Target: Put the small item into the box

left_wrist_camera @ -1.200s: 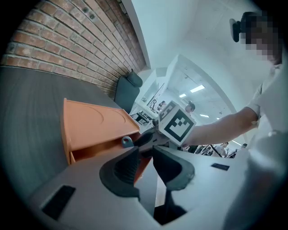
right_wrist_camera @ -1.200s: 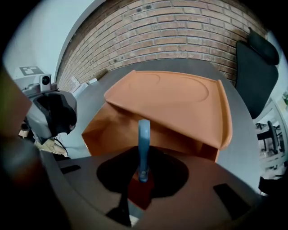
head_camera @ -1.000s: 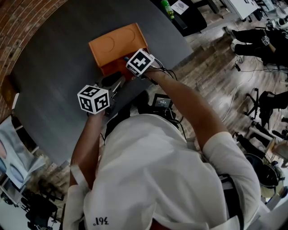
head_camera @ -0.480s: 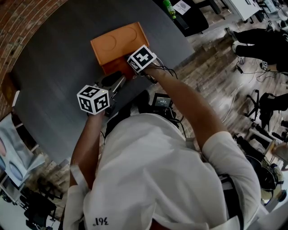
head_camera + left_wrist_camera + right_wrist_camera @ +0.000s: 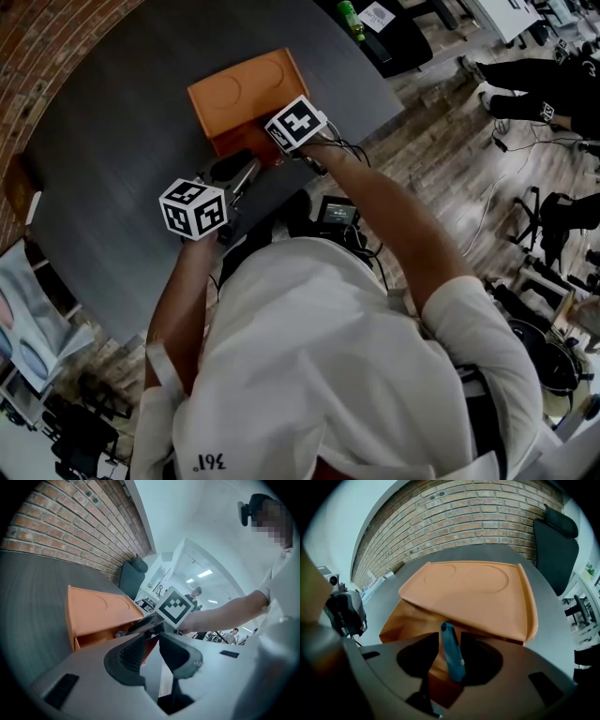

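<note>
An orange box (image 5: 242, 89) lies on the dark table (image 5: 112, 141) with its lid (image 5: 473, 592) raised at the near side. My right gripper (image 5: 450, 639) hangs over that opening, mostly hidden under its marker cube in the head view (image 5: 270, 152). A small blue item (image 5: 452, 656) stands upright between its jaws, leaning on the right pad with a gap at the left, so the pads do not clamp it. My left gripper (image 5: 151, 644) waits just left of the box, open with nothing between its fingers, shown in the head view as well (image 5: 244, 171).
A brick wall (image 5: 478, 513) runs behind the table, and a black chair (image 5: 555, 541) stands at the far right corner. A small screen device (image 5: 336, 213) sits by the table's near edge. A green bottle (image 5: 349, 17) is past the far edge.
My right gripper has edged slightly farther over the box's opening. The left gripper has stayed where it was.
</note>
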Tool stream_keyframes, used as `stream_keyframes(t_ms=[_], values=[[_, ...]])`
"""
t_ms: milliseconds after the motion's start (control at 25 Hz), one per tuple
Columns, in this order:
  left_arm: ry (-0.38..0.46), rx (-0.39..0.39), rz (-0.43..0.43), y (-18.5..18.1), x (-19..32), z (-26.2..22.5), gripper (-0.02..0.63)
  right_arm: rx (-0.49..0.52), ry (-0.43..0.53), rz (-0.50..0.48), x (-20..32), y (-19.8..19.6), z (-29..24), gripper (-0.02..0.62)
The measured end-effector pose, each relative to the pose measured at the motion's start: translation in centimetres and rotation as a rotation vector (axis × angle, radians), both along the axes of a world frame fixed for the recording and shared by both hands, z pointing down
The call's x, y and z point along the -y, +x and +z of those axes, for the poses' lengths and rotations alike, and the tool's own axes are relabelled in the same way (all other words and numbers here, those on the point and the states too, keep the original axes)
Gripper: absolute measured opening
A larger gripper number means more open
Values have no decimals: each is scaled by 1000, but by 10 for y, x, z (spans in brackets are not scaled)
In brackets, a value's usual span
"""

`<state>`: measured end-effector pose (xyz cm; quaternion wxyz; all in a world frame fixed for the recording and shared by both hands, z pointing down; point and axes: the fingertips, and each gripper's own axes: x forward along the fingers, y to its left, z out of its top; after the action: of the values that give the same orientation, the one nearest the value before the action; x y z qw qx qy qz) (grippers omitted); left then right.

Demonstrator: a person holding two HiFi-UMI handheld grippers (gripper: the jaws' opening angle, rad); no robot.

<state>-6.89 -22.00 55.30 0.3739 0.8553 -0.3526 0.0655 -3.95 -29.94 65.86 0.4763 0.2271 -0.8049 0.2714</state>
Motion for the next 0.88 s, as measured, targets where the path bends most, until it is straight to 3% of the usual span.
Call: stream_keyframes(t_ms=[480,880], values=[[5,-7,-17,-5,2,-4,94,-9,84,41,11,9,-13,140],[54,-57,-46,-9,5,-25,58,84,146,104,9,23,-48,31]])
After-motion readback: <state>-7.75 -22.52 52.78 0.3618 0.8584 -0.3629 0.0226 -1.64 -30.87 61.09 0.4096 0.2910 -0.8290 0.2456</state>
